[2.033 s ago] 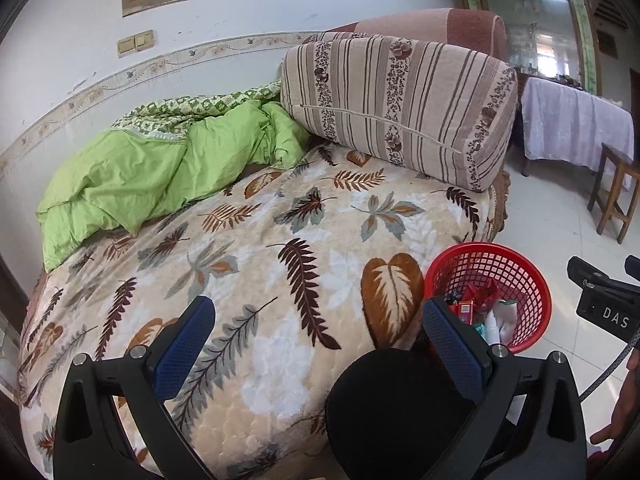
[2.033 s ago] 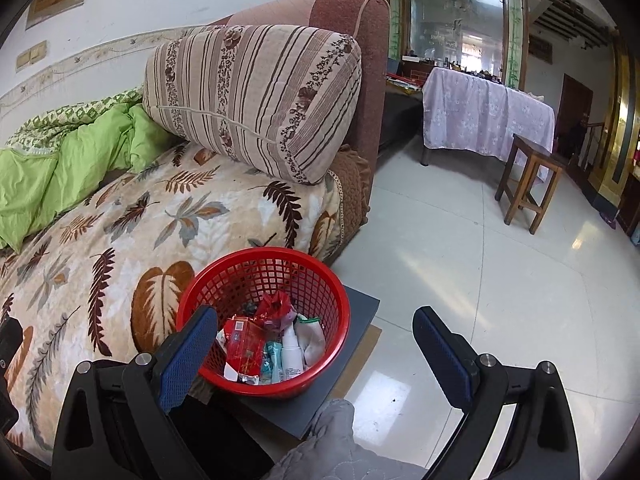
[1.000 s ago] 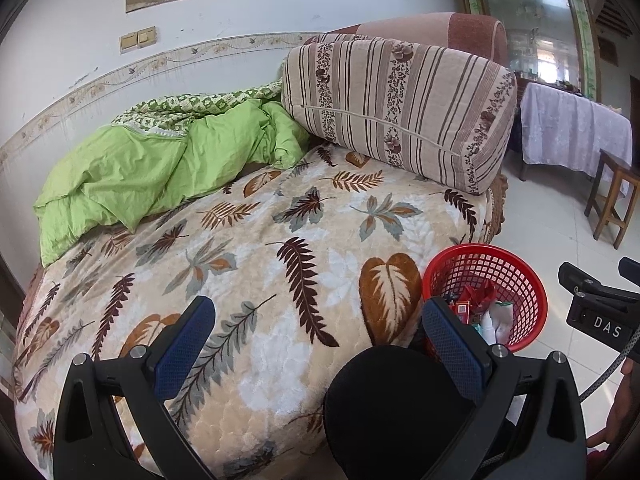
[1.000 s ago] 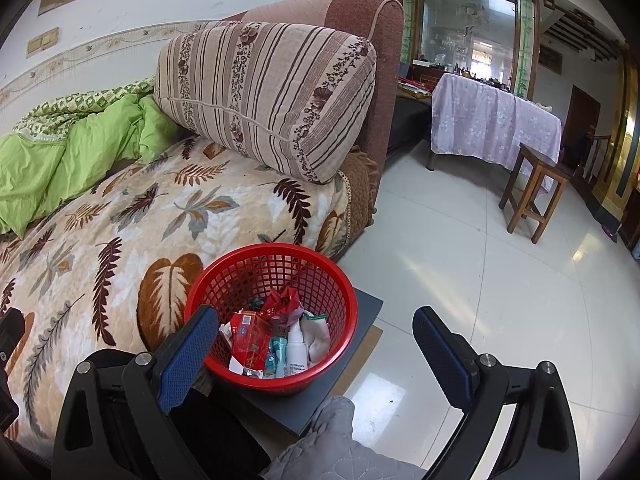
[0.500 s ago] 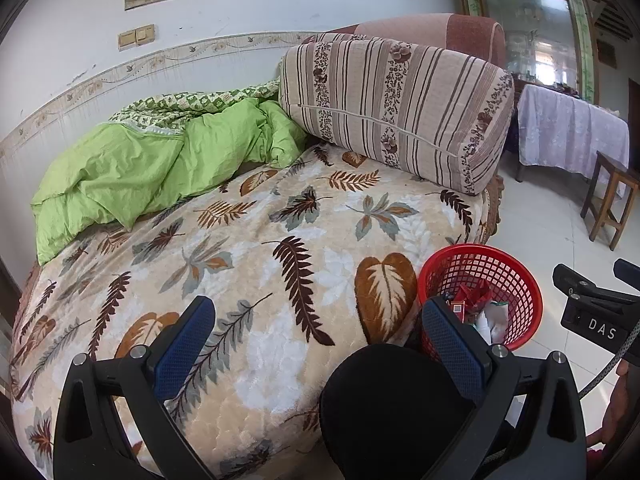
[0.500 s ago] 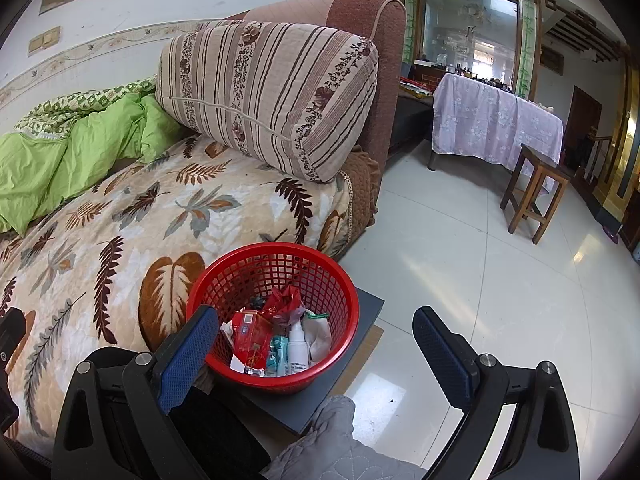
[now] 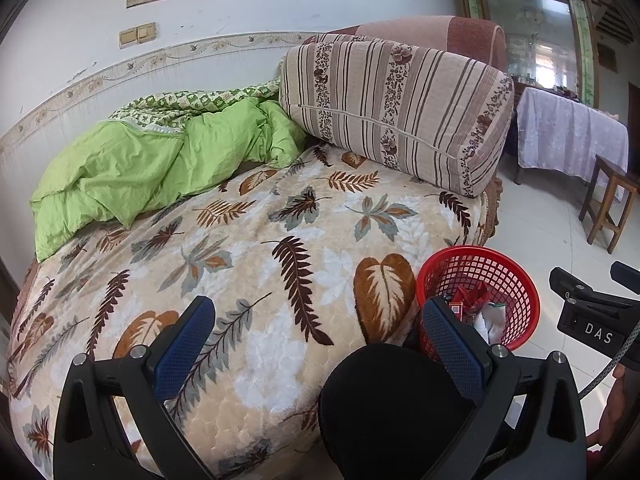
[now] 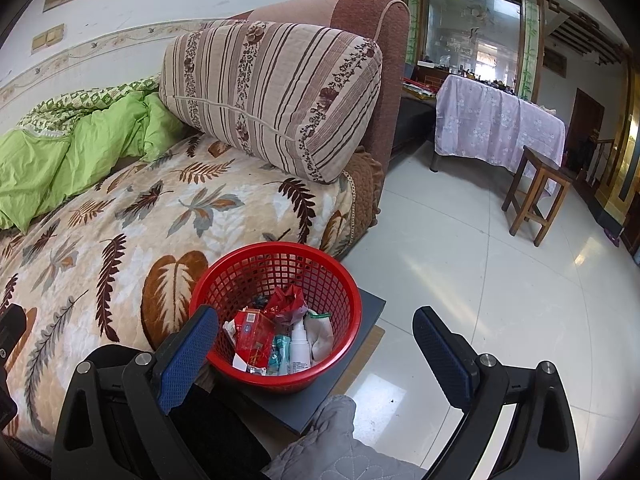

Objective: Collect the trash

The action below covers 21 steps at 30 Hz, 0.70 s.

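Both tools held low over the near edge of the bed. Left gripper (image 7: 316,344) spread wide, blue pads far apart, nothing between them; it points across the leaf-patterned blanket (image 7: 256,248), which covers the mattress. Right gripper (image 8: 316,344) likewise wide open and empty, aimed at the floor beside the bed. Red mesh basket (image 8: 276,280) stands on a dark grey board (image 8: 360,328) on the tiled floor (image 8: 460,272), just beside the bed's edge; from the left wrist view the same basket (image 7: 492,276) sits behind the right-hand pad. Inside the basket: a red carton (image 8: 252,336), a crumpled red wrapper (image 8: 286,300), a small white spray bottle (image 8: 299,346), something white and rumpled (image 8: 320,332), possibly paper or cloth, hard to make out. Striped bolster cushion (image 7: 396,116) lies at the head of the bed against a brown upholstered headrest (image 8: 352,20). Green quilt (image 7: 152,164) bunched against the wall. Farther off, a table under a lilac cloth (image 8: 496,124) and a wooden stool (image 8: 536,188) on the tiles. A dark rounded shape (image 7: 384,412) fills the lower foreground under the left tool.
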Available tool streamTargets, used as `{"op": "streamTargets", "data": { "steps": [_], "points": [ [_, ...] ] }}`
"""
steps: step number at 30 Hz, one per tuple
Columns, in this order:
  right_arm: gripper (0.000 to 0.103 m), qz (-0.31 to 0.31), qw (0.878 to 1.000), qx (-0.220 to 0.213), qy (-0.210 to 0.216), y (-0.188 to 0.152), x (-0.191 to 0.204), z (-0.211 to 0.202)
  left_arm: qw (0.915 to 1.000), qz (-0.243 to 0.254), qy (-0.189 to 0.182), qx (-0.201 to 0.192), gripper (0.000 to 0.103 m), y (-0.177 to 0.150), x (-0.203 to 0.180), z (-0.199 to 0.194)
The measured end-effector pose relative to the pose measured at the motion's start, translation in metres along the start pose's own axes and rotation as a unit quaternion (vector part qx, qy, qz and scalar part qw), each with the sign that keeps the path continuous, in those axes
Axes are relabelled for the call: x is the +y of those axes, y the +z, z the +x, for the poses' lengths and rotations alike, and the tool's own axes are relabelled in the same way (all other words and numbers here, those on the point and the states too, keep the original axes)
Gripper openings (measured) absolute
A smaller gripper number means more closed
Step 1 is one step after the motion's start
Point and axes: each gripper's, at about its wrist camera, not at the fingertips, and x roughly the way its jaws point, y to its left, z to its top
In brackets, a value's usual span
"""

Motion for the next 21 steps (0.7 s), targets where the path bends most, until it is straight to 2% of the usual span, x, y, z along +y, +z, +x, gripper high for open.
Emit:
{"op": "streamTargets", "data": {
  "steps": [21],
  "points": [
    [0.099, -0.01, 1.0, -0.002, 0.007, 0.003, 0.0032, 0.0022, 1.0, 0.002, -0.001, -0.004, 0.103, 0.0013, -0.0067, -0.0049]
  ]
}}
